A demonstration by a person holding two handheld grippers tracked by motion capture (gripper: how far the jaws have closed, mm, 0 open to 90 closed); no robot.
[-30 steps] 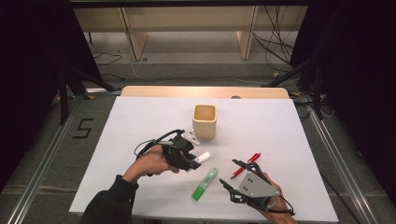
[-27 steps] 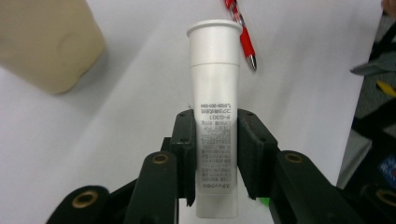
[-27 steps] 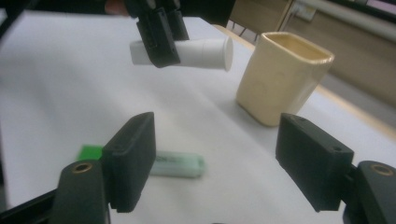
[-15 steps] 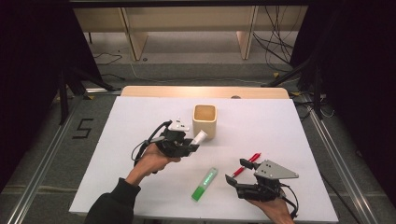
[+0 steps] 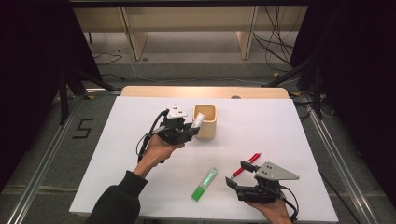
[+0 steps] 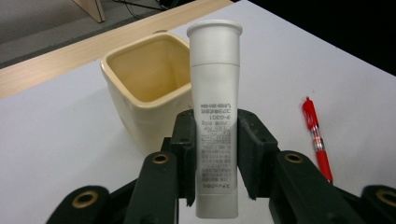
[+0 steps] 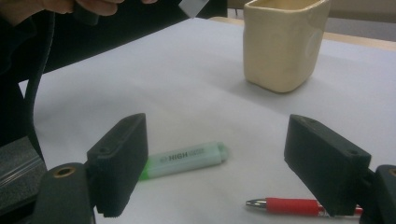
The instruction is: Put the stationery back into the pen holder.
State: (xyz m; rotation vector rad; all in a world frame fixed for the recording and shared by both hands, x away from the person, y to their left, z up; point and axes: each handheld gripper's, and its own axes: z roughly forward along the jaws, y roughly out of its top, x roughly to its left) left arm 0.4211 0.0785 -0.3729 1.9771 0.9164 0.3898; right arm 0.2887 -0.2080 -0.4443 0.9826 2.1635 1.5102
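My left gripper is shut on a white tube, held tilted at the near rim of a cream square cup. In the left gripper view the tube stands upright between the pads, with the cup just behind it. My right gripper is low over the table's near right part. Its jaws have just been opening and stand wide with nothing pressed between them. A green highlighter and a red pen lie on the table below and ahead of it.
The white table ends in a wooden strip at the far side. The highlighter lies at the near middle and the red pen just right of it. A person's sleeve enters from the near left.
The left gripper has carried the white tube away from the table's middle, up and forward to the cup. The right gripper's jaws have spread wider while that hand stayed about where it was.
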